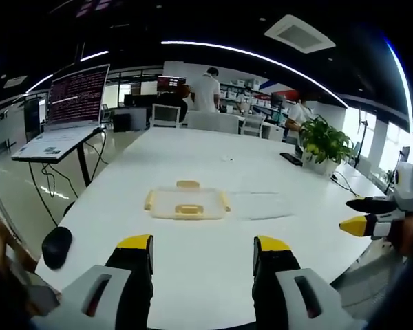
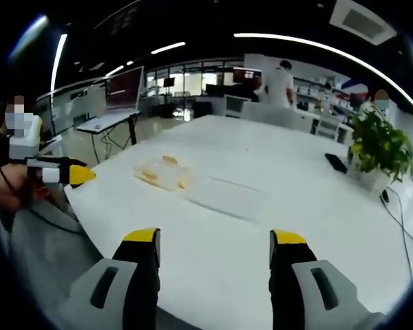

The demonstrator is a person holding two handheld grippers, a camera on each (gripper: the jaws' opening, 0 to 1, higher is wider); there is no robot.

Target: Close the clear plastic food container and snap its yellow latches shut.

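Clear plastic, thin and light, makes up the food container (image 1: 186, 203), which lies flat in the middle of the white counter (image 1: 213, 268), with yellow latches (image 1: 188, 210) along its edges. It will likely slide on the smooth top and flex under pressure, so one claw should steady a rim while the other presses each latch down. A mouse (image 1: 56, 246) sits at the near left edge; a laptop (image 1: 72, 110) and a potted plant (image 1: 325, 143) stand farther off. Both the left claw (image 1: 203, 249) and the right claw (image 2: 213, 244) hover released, jaws spread wide, well short of the container and aimed across the counter towards it.
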